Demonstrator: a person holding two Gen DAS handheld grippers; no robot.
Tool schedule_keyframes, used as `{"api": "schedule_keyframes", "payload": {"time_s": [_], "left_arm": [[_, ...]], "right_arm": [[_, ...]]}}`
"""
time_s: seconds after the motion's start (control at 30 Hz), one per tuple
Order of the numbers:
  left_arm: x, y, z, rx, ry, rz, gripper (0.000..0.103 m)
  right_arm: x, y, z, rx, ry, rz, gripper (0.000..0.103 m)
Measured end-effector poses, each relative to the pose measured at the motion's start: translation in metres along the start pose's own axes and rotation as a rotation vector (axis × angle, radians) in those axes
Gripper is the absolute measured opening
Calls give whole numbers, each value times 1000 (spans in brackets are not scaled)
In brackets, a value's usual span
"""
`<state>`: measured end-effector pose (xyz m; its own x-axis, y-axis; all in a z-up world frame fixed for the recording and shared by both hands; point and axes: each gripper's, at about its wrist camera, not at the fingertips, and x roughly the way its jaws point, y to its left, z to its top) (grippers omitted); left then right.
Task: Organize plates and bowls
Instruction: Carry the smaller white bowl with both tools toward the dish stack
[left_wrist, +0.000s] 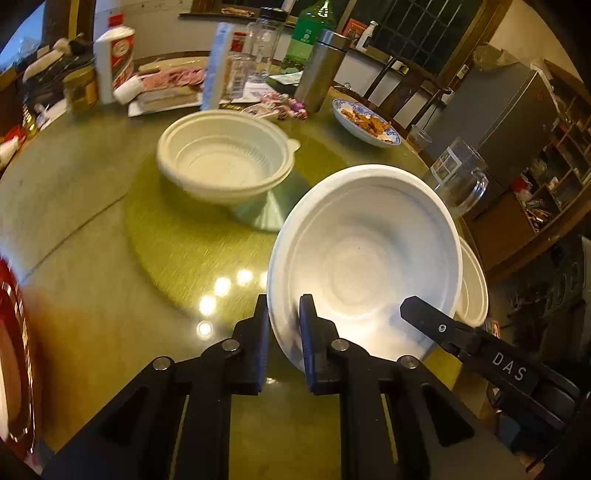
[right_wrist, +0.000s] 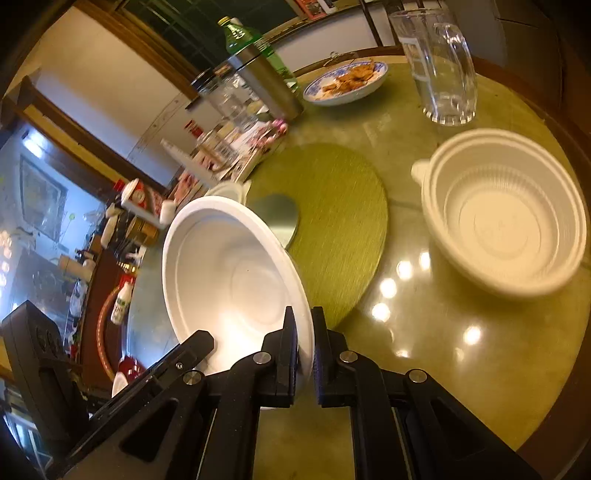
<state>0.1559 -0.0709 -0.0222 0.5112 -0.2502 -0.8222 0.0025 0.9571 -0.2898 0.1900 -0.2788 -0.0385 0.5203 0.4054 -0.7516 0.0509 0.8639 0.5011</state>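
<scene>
Progress: early to middle stage, as a judgement. One white bowl (left_wrist: 365, 258) is lifted off the surface (left_wrist: 74, 192) and tilted. Both tools hold it. A ribbed bowl (left_wrist: 225, 158) stands over the centre mat (left_wrist: 192, 236), apparently raised on a metal base. A second ribbed bowl (right_wrist: 506, 210) stands near the right edge of the surface. Neither is stacked yet. The blue plate (left_wrist: 365, 123) at the far edge carries food and is untouched. A red plate (left_wrist: 14, 350) lies at the left edge.

Left tool (left_wrist: 284, 306): jaws nearly closed, clamped on the near-left rim of the held bowl, one finger inside the rim and one outside.

Right tool (right_wrist: 304, 321): jaws nearly closed, clamped on the opposite rim of the same bowl, rim wall between the fingers. From the left wrist, it appears as a black arm at the bowl's lower right rim.

The held bowl's open side faces the left tool. It hangs above the near part of the mat, between the two ribbed bowls.

Remaining: set the held bowl into a stack; gather the other bowls and plates.
</scene>
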Motion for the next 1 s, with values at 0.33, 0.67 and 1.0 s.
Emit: {"api": "schedule_keyframes", "payload": {"time_s": [0.33, 0.67, 1.0], "left_arm": [[-35, 38, -47, -13, -68, -7, 11], [-46, 56, -73, 1, -100, 1, 10], [-57, 67, -83, -4, -127, 9, 10]], "right_arm": [[-4, 15, -62, -22, 34, 55, 8], [-4, 22, -95, -6, 44, 76, 8], [-2, 33, -104, -33, 52, 84, 8]]}}
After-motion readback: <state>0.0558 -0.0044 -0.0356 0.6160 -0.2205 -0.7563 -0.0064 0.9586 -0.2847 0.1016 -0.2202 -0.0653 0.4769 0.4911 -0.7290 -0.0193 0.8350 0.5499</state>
